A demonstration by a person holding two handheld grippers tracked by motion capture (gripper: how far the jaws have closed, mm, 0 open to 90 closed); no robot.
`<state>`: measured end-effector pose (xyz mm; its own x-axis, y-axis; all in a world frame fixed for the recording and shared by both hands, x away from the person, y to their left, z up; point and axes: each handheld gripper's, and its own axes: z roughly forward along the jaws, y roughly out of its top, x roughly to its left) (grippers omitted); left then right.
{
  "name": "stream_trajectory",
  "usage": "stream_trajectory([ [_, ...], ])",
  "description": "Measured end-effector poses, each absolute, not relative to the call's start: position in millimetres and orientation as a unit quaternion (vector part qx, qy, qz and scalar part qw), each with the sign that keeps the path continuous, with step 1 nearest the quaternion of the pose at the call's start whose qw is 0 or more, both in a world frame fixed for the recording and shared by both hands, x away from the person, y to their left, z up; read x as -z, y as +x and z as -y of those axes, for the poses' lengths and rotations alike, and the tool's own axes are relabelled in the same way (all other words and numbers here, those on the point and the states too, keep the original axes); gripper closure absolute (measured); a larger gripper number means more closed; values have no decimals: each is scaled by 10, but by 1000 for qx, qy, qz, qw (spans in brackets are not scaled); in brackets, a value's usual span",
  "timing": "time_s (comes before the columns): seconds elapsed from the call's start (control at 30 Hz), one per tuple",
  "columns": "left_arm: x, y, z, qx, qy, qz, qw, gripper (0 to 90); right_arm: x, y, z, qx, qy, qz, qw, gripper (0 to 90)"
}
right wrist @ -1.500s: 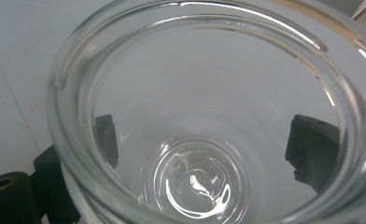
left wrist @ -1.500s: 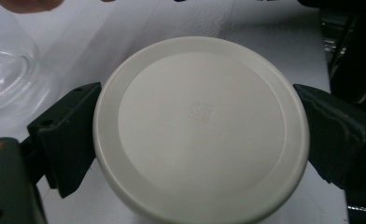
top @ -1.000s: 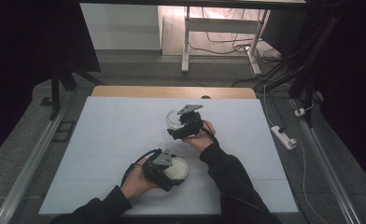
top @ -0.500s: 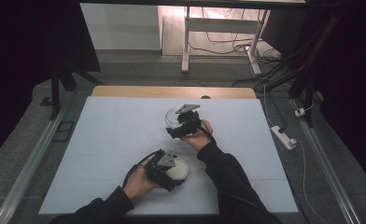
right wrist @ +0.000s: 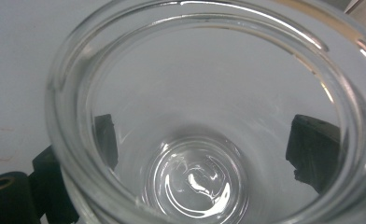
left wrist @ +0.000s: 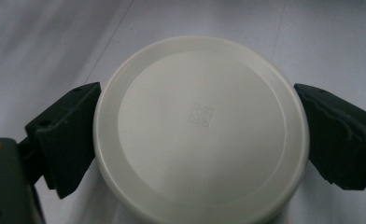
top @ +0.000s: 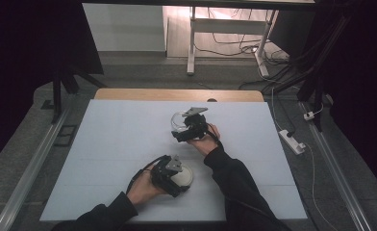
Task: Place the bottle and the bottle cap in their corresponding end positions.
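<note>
Both tools stayed put on the pale blue table (top: 109, 144), left tool (top: 169, 174) grasping lid (left wrist: 200, 126), right tool (top: 189, 127) grasping jar (right wrist: 209, 112).

A pale blue table cover (top: 119, 144) lies flat across the whole work surface, and at its far edge a strip of the wooden tabletop (top: 177, 94) peeks out. To the right, down on the grey floor, sits a white power strip (top: 291, 140) with its cord trailing off toward the back. Farther off stands a white desk frame (top: 192, 43), its legs planted on the lit patch of floor, with a tangle of black cables (top: 234, 45) lying loose under it. On the left, a metal rail (top: 30, 168) runs alongside the table.
</note>
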<state>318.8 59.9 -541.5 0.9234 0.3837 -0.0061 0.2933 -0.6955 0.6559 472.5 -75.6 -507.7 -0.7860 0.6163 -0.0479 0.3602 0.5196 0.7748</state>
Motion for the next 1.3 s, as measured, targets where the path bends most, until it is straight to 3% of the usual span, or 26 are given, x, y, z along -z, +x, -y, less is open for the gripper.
stream_trajectory([
  [0.73, 5372, 3190, -661, -49, 904, -208, 372, 0, 5034, 4674, 904, -408, 291, -857, 123, 5],
  [1.3, 5270, 3115, -953, -35, 895, -227, 382, 0, 5042, 4507, 993, -402, 295, -857, 131, 0],
])
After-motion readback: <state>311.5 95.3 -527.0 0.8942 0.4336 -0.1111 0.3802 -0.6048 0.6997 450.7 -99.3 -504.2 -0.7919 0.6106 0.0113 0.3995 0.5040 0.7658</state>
